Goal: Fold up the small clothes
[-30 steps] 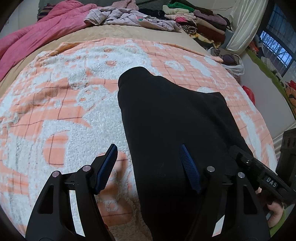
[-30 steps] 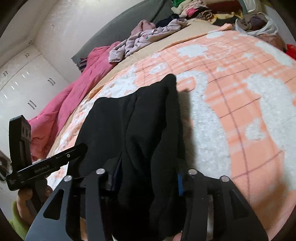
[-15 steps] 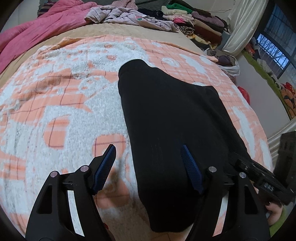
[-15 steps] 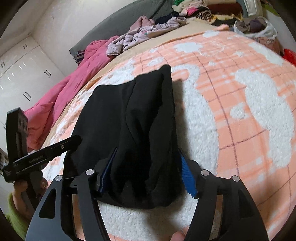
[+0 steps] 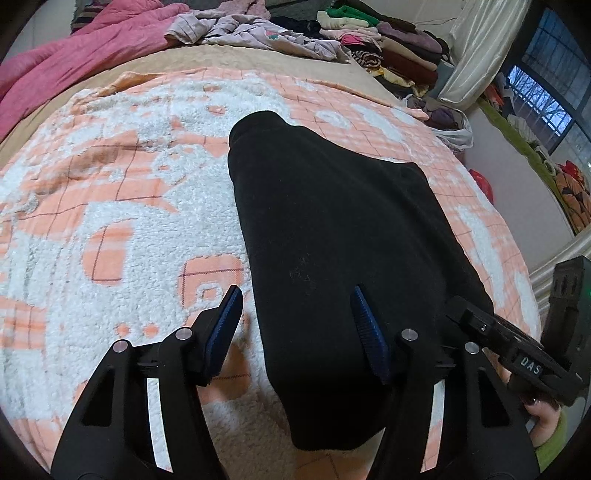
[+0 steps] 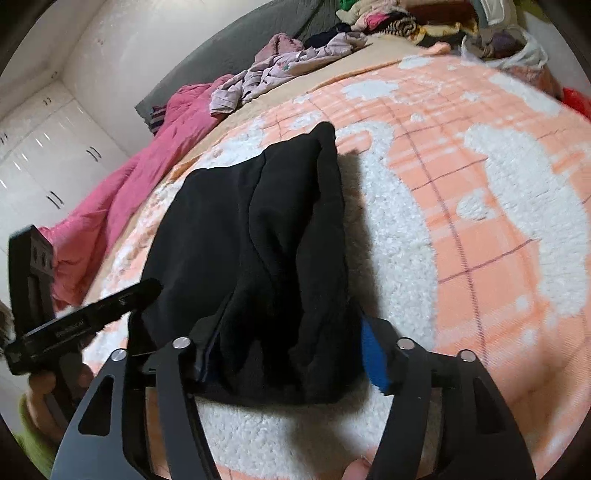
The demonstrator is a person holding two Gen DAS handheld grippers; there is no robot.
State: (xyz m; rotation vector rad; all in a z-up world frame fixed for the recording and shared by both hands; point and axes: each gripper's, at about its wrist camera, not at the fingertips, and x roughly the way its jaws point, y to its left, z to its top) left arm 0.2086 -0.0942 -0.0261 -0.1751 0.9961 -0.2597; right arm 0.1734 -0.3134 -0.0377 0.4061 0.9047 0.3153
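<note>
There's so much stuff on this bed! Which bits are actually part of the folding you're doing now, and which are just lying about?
Part of the job:
- black garment
- left claw, closing, straddling the garment's edge
- right claw, garment between its jaws

Just lying about:
- pink quilt
- lilac clothes heap
- stacked clothes pile
- orange-and-white blanket, only the work surface

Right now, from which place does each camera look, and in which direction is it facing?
Left wrist: sits on the left gripper, looking down over the black garment's left edge; its closing jaws straddle that edge; the right gripper and hand show at right.
Right wrist: sits on the right gripper, looking along the garment's right side toward the pink quilt; fabric lies between the jaws.
Shared: garment, orange-and-white blanket, clothes pile.
</note>
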